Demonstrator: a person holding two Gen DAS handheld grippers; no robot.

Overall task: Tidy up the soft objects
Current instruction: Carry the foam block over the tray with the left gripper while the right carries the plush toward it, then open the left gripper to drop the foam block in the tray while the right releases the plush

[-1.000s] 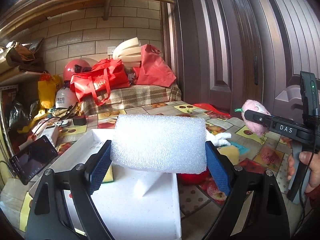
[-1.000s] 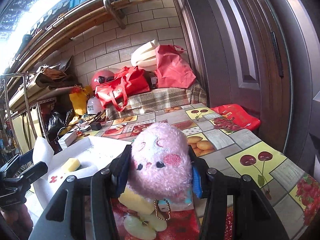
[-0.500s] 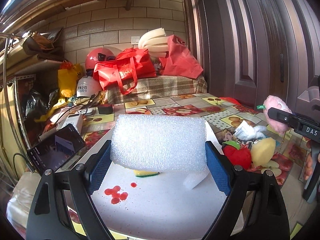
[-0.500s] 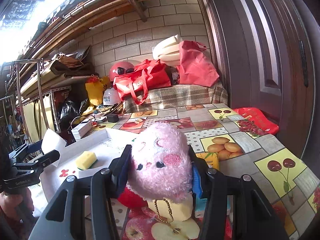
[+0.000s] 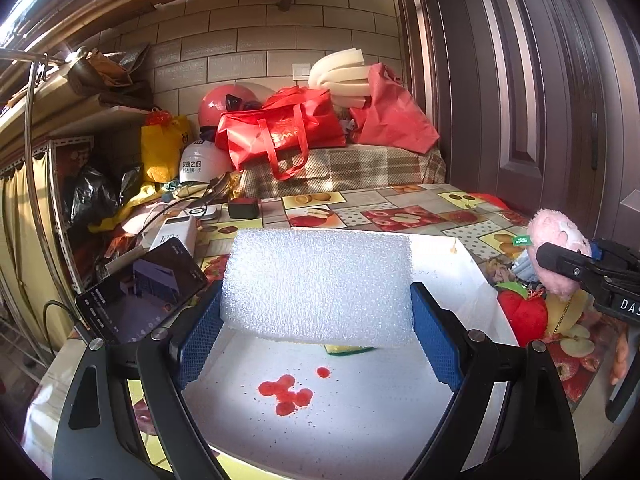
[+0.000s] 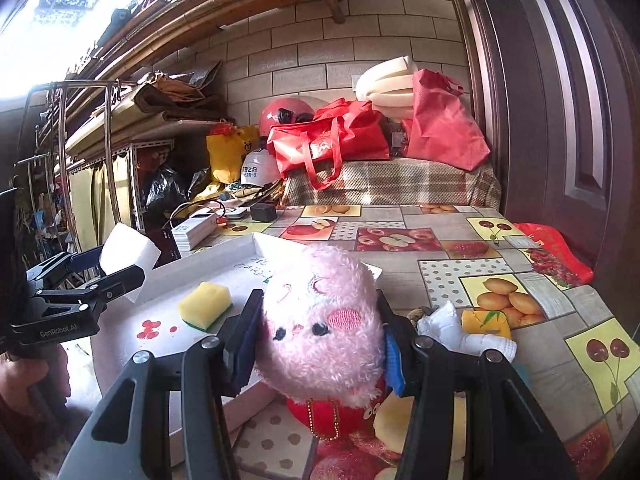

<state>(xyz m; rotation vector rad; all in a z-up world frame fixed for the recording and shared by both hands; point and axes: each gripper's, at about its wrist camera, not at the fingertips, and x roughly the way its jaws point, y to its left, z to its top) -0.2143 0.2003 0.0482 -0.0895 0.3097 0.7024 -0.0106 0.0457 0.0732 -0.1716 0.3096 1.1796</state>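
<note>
- Two soft things are held at once: a white foam block [image 5: 318,286] pinched by its ends in the left gripper [image 5: 316,344], and a pink plush toy [image 6: 322,326] squeezed in the right gripper [image 6: 316,344]; both pairs of jaws are closed onto their loads, the left set wide for the broad block, the right narrower.
- Foam block hangs above the white tray [image 5: 360,408], over its middle; the plush toy hangs just beside the tray's right edge, above the pile on the tablecloth [image 6: 440,276].
- One yellow sponge [image 6: 205,305] already lies in the tray, near some red marks [image 5: 286,394] on the tray floor; whether those marks are wet I cannot tell.
- Still on the cloth to the right: one red plush apple [image 5: 522,316], one yellowish soft piece [image 6: 424,420] partly hidden, one white cloth bundle [image 6: 464,334], one small yellow packet [image 6: 486,320].
- Risks, as I judge them: the light foam may bounce or tip out if let go from this height; it may land on the sponge and sit crooked; the toy's bead chain [image 6: 322,420] may snag on the red apple below it; the two grippers may crowd each other if both go for the tray together.
</note>
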